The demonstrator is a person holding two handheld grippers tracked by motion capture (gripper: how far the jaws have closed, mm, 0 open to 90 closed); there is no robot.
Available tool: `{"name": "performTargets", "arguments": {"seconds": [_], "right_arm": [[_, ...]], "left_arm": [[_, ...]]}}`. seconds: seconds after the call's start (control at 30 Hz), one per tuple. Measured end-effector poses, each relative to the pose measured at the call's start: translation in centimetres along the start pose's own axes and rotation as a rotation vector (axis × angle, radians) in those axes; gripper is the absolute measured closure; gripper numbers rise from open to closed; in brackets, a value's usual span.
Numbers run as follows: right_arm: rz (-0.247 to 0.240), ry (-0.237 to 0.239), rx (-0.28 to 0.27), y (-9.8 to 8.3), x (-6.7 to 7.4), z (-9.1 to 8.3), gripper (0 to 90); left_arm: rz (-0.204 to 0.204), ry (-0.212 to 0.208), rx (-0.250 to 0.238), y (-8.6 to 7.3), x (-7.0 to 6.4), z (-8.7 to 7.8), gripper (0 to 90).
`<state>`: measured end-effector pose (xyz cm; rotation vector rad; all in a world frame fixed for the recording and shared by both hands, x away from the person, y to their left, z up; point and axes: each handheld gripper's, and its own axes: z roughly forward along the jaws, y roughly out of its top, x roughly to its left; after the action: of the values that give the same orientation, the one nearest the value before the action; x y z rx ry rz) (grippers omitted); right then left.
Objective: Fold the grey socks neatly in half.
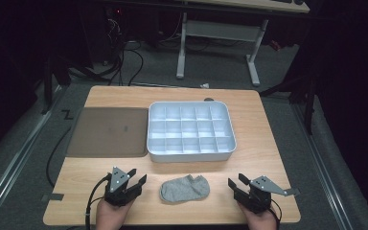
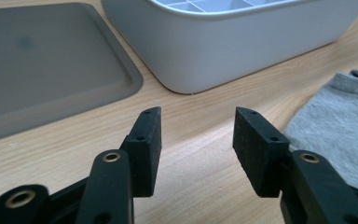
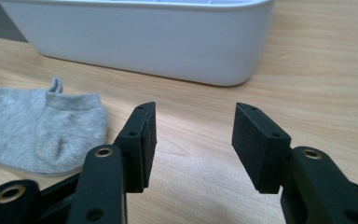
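Pale wooden bench (image 1: 263,158) carries a small grey ankle sock (image 1: 185,188) near its front edge. Left tool (image 1: 136,178) and right tool (image 1: 235,183) rest low on either side of it, hands at the front edge, jaws wide and empty, pointing toward the white divided plastic box (image 1: 190,151).

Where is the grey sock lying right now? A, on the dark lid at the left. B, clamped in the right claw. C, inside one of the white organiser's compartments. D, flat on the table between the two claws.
D: the grey sock lies flat on the wooden table, between the left claw and the right claw, in front of the white organiser.
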<state>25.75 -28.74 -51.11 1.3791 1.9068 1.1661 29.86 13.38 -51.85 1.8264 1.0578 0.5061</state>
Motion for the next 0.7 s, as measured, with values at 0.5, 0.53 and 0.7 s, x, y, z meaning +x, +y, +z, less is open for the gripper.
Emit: {"name": "performTargets", "arguments": {"seconds": [0.5,0.53,0.7], "right_arm": [[-0.031,0.003,-0.009,0.0,0.3,0.0,48.6],[-0.032,0.001,-0.013,0.0,0.2,-0.1,48.6],[-0.028,-0.003,-0.013,-0.1,0.0,-0.1,48.3]], "left_arm": [[0.026,-0.04,0.027,-0.2,-0.7,0.5,49.0],[0.024,-0.044,0.027,-0.2,-0.8,0.4,49.0],[0.023,-0.064,0.023,-0.1,-1.1,0.3,49.0]]}}
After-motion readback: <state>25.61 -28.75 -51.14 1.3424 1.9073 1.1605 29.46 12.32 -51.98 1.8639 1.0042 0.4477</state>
